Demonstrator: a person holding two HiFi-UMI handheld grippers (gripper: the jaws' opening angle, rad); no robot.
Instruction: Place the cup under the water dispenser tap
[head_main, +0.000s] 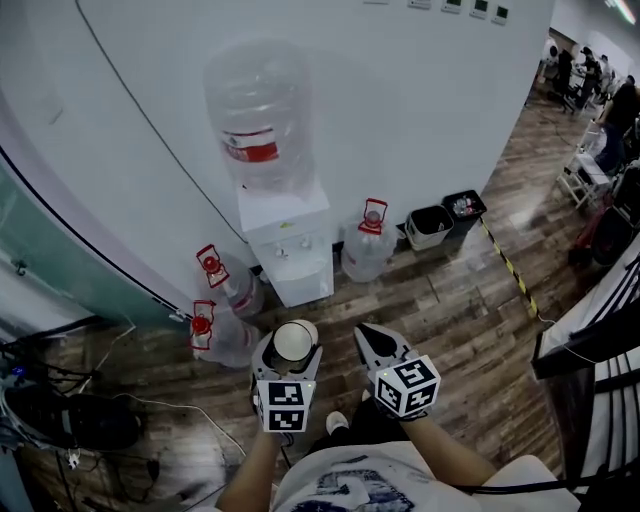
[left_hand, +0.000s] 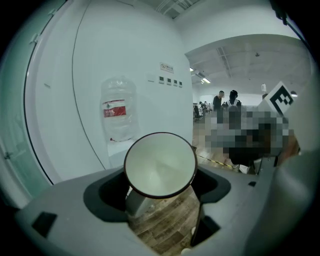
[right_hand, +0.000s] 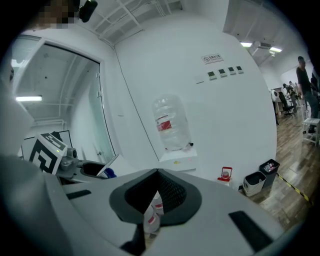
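A white cup with a dark rim (head_main: 295, 341) is held upright in my left gripper (head_main: 289, 350), whose jaws are shut on its sides. In the left gripper view the empty cup (left_hand: 160, 166) fills the gap of that gripper (left_hand: 161, 192). The white water dispenser (head_main: 287, 243) with a clear bottle (head_main: 260, 112) on top stands against the wall, some way ahead of the cup; its taps are too small to make out. My right gripper (head_main: 370, 338) hangs beside the left one, shut and empty; in its own view that gripper (right_hand: 156, 192) points toward the dispenser (right_hand: 176, 159).
Spare water bottles stand on the wooden floor left (head_main: 236, 290) (head_main: 216, 335) and right (head_main: 368, 247) of the dispenser. Two bins (head_main: 431, 226) (head_main: 463, 207) sit by the wall, with striped tape (head_main: 510, 266) beyond. Cables (head_main: 70, 415) lie at the left. People (head_main: 610, 110) stand far right.
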